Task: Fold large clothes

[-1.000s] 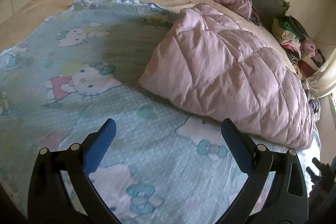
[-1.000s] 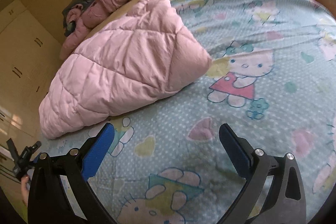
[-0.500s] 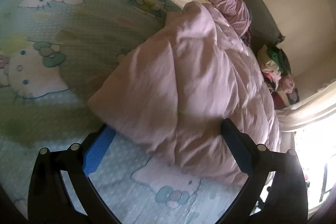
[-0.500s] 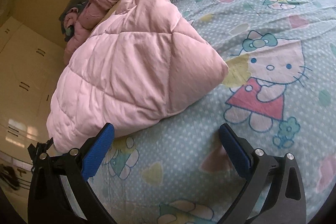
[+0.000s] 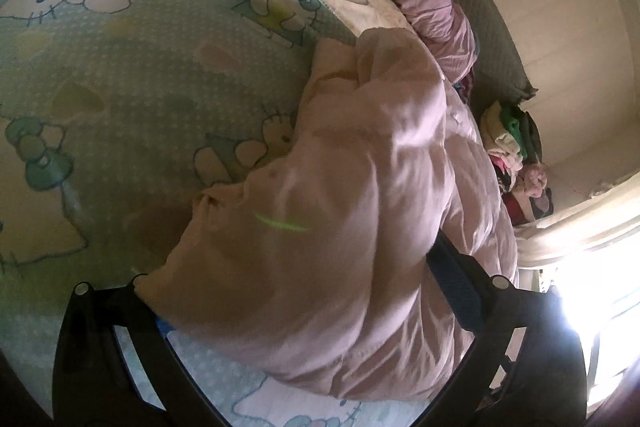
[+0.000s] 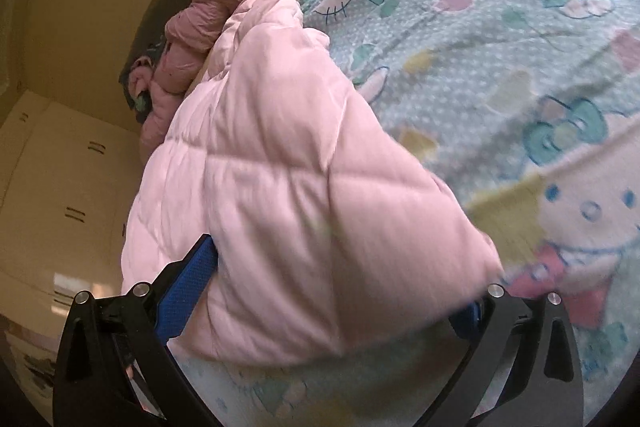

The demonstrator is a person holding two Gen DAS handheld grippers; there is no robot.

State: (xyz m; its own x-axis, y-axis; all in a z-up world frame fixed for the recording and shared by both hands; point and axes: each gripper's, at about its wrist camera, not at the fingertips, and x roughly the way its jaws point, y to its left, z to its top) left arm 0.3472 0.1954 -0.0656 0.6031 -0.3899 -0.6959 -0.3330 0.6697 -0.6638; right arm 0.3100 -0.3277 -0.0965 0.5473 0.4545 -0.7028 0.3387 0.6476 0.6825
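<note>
Both grippers — left [image 5: 296,311], right [image 6: 332,311] — now closer, jaws open, straddling near corners of quilted pink coat [image 6: 280,195]; bundled, fold unfinished.

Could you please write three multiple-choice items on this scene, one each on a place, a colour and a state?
1. Where does the quilted jacket lie?
A. On the bed sheet
B. On the floor
C. In a drawer

2. What colour is the jacket?
A. Green
B. Pale pink
C. Black

3. How do the fingers of the right gripper stand?
A. Shut on the sheet
B. Folded out of view
C. Spread wide, either side of the jacket's near end

Answers:
1. A, the printed sheet shows around and beneath it.
2. B, it is pink in both views.
3. C, the blue finger shows at the jacket's left edge and the other at its right; the left gripper stands likewise.
</note>
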